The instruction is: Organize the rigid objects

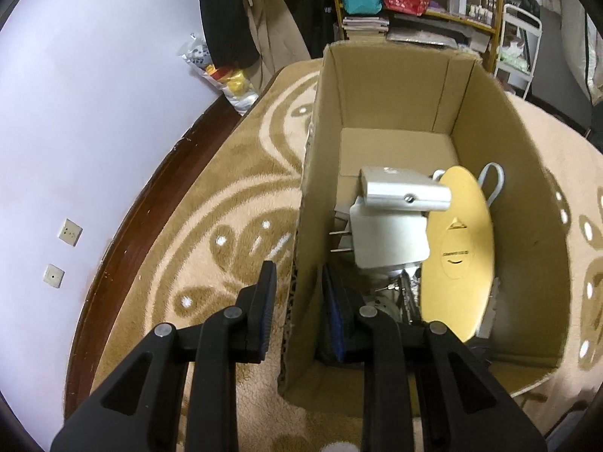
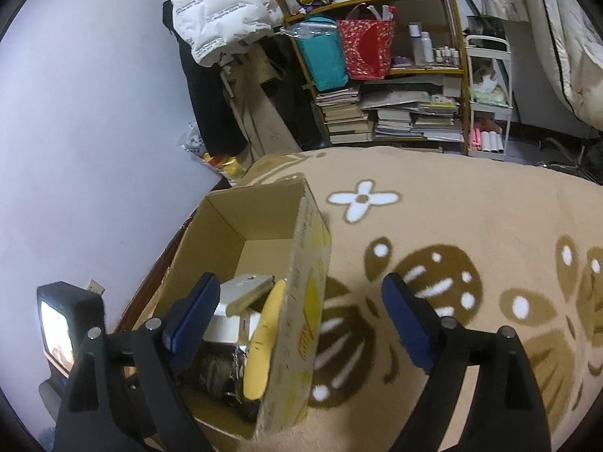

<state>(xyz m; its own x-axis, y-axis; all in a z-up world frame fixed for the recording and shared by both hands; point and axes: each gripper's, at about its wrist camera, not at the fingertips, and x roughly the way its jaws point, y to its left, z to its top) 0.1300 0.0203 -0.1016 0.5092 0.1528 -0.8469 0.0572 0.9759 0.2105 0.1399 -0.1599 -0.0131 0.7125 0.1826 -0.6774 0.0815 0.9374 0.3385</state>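
Seemingly the left tool (image 1: 296, 309) in the left wrist view straddles the near left wall of the cardboard box (image 1: 392, 86): one pad outside, one inside, the corrugated edge between them. Whether the pads actually pinch the wall I cannot tell; a sliver of gap shows on each side. Inside the box, at about 1 o'clock from the tool, lie a white plug adapter (image 1: 390, 239) with its prongs pointing to 9 o'clock, a silver metal block (image 1: 405, 190) resting on top of it, a yellow disc (image 1: 458, 248) leaning on edge against the right wall, and a white cable loop (image 1: 493, 182) behind the disc. The far end of the box floor is bare, so there is room at 12 o'clock for more things. If the step is to steady the box, the grip should close squarely on the wall, without tilting it.

Next, the right wrist view shows the right tool (image 2: 301, 320) spread wide and empty, hovering above the box's right wall and the patterned blanket (image 2: 471, 207). The box sits at 10 o'clock beneath it. From 12 to 3 o'clock the blanket offers free room for moving, with no loose object in sight.
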